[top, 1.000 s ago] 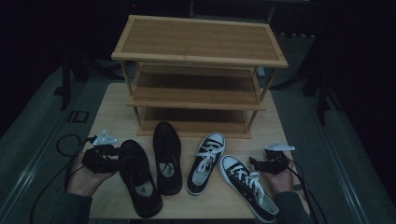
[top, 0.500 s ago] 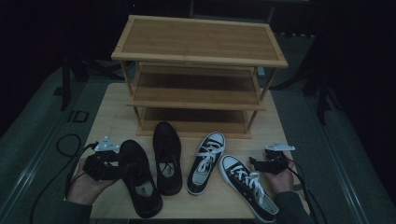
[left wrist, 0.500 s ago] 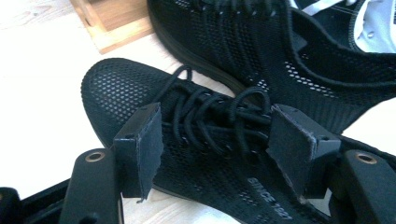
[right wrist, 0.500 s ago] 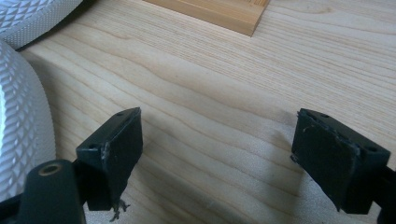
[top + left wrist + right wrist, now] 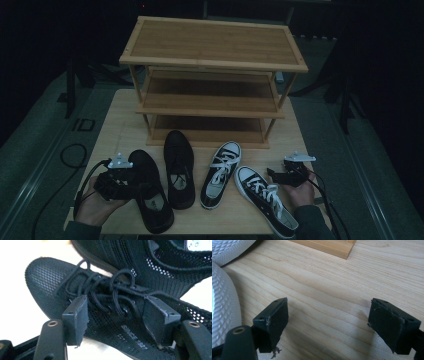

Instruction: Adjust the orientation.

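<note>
A pair of black mesh lace-up shoes lies at the table's front left; the left black shoe (image 5: 152, 200) (image 5: 50, 280) is beside the second black shoe (image 5: 179, 170) (image 5: 162, 262). My left gripper (image 5: 134, 181) (image 5: 117, 315) reaches over the left shoe from its left. Its jaws are open wide and have just been closing a little, with the laced top between the pads and no firm press visible. Two black-and-white sneakers (image 5: 220, 175) (image 5: 265, 200) lie to the right. My right gripper (image 5: 274, 175) (image 5: 328, 322) is open over bare wood beside the nearer sneaker's white toe cap (image 5: 222, 315).
A three-shelf bamboo shoe rack (image 5: 212, 50) stands at the back of the wooden table (image 5: 120, 120); one of its feet (image 5: 329, 246) lies just ahead of the right gripper. Cables trail off the table's front at both sides. The surroundings are dark floor.
The left gripper has shifted slightly nearer and to the right, onto the left black shoe. The right gripper and all the shoes stay where they were.
</note>
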`<state>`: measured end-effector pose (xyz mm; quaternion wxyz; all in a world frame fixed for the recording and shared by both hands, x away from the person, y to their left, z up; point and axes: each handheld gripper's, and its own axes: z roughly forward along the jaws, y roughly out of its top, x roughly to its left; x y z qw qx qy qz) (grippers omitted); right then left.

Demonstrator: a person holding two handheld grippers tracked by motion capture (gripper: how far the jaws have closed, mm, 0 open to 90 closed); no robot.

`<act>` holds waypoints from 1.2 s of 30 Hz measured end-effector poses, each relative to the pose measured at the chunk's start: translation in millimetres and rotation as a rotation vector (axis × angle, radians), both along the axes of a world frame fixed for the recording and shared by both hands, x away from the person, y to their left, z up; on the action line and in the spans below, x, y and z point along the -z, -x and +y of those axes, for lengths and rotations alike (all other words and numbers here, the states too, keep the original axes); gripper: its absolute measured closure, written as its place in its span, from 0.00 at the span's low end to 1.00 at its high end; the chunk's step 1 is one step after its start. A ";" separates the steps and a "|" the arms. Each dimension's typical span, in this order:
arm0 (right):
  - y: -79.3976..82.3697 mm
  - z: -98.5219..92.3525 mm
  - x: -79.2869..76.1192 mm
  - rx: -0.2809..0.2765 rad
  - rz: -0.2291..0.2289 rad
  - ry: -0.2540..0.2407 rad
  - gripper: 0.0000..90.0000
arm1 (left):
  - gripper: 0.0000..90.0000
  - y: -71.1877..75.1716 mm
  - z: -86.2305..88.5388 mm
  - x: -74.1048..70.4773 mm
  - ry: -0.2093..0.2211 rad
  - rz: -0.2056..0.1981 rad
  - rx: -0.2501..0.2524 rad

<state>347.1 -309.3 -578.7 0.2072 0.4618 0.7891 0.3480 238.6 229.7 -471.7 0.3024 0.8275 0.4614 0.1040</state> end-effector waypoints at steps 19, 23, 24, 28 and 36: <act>-0.1 0.0 0.0 0.000 0.000 0.000 0.18 | 0.91 -1.7 12.0 0.5 -0.139 0.009 -0.052; 0.0 0.0 0.0 0.001 0.000 0.000 0.18 | 0.90 -0.6 18.6 1.3 -0.137 0.005 -0.079; 0.0 -0.1 0.0 0.000 0.000 0.000 0.18 | 0.87 -0.2 18.0 2.7 -0.134 0.007 -0.086; 0.0 0.0 0.0 0.001 0.000 0.000 0.18 | 0.77 -1.2 13.7 13.0 -0.146 0.068 -0.070; 0.0 0.0 0.0 0.001 0.000 0.000 0.18 | 0.92 -6.1 11.5 18.6 -0.161 0.075 -0.082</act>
